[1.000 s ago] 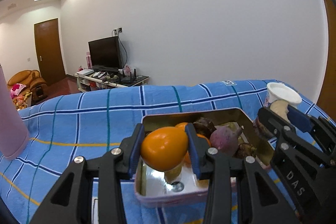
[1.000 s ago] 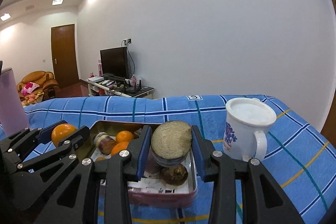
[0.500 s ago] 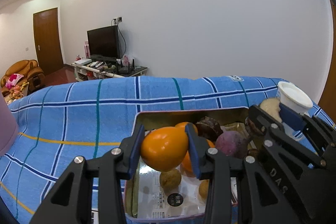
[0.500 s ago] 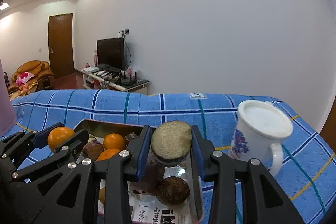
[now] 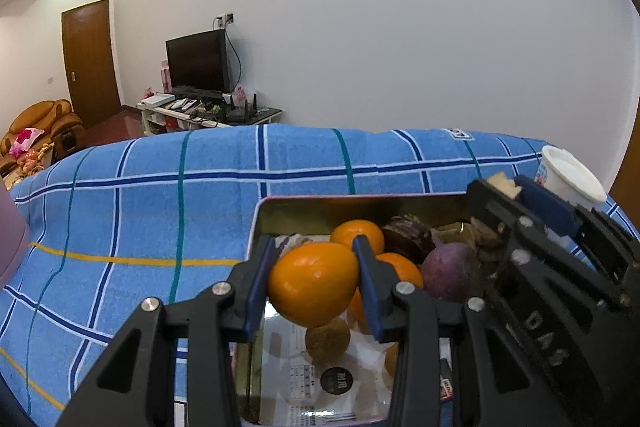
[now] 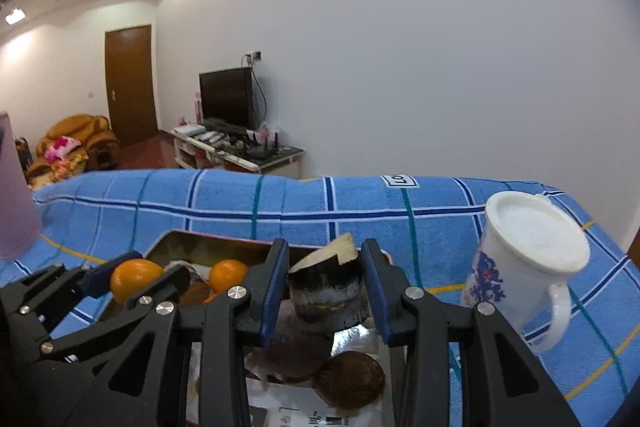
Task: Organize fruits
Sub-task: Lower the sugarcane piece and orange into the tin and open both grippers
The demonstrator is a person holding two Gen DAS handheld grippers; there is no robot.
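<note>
- My left gripper has its jaws clamped on an orange fruit, held above the near left part of the metal tin.
- My right gripper has its jaws closed on a dark-skinned cut piece with a pale cut face on top, over the tin's right side.
- In the tin I see more oranges, a purple round fruit, a small brown fruit and a brown round one, lying on printed paper.
- The tin sits on a blue checked cloth.
- A white mug with blue flowers stands just right of the tin; it looks tilted.
</note>
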